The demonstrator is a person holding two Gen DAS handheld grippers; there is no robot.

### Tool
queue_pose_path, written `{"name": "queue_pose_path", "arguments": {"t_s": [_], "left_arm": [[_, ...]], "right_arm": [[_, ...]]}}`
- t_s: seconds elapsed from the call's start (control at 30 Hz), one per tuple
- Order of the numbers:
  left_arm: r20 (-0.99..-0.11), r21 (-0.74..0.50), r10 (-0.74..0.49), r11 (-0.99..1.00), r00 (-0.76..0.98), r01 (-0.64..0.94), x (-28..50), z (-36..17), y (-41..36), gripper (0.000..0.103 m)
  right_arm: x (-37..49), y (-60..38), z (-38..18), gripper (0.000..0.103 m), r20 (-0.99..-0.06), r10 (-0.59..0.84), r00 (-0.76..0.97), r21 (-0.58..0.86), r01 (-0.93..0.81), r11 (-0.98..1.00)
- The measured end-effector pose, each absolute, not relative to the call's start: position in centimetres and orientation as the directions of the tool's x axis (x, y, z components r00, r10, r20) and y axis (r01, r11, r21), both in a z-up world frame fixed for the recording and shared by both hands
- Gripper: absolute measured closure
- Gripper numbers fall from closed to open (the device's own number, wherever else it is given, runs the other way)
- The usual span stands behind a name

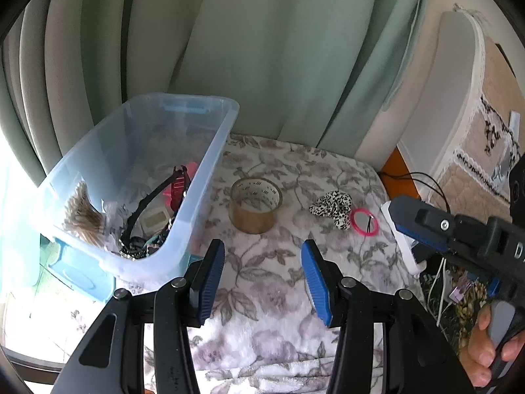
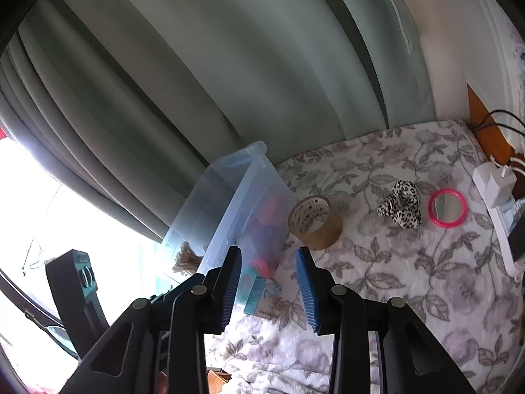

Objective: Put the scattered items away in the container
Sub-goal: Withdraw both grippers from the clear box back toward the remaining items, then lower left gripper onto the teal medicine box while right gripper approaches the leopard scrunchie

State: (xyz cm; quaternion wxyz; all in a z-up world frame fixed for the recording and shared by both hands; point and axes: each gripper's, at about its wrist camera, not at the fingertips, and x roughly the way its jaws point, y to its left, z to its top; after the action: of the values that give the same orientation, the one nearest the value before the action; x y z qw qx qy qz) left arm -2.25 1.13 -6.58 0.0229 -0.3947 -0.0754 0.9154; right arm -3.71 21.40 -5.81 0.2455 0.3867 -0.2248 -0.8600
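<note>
A clear plastic bin (image 1: 210, 151) stands on the left of the floral blanket. It holds cotton swabs (image 1: 83, 216), a black headband and pink items. To its right on the blanket lie a tape roll (image 1: 256, 208), a leopard scrunchie (image 1: 333, 208) and a round pink mirror (image 1: 364, 222). My left gripper (image 1: 262, 249) is open and empty, hovering just in front of the tape roll. My right gripper (image 2: 268, 256) is also open and empty, near the bin's (image 2: 229, 203) front corner, with the tape roll (image 2: 315, 223), scrunchie (image 2: 402, 208) and mirror (image 2: 448, 210) beyond it.
A small teal box (image 2: 262, 295) lies against the bin's near end. A white power strip (image 2: 495, 203) with plugs and cables sits at the blanket's right edge. Green curtains hang behind. A hand (image 1: 492, 344) grips the right tool's handle.
</note>
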Motion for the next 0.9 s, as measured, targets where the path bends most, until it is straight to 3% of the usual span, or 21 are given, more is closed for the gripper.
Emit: {"name": "queue_pose_path", "arguments": {"t_s": [0.2,0.9], "left_arm": [[-0.733,-0.128,0.044,-0.989,-0.678,0.075,-1.3,-9.3,0.7,0.053],[-0.852,-0.213,0.022,-0.928,-0.524,0.307,-0.6,-17.8,-2.4,0.053]], "right_arm": [[-3.1,20.8,-6.2,0.066,-0.563,-0.591,-0.578,0.572,0.243,-0.783],[-2.3,18.6,-7.2,0.066,-0.621,-0.558,-0.550,0.521,0.242,-0.818]]}}
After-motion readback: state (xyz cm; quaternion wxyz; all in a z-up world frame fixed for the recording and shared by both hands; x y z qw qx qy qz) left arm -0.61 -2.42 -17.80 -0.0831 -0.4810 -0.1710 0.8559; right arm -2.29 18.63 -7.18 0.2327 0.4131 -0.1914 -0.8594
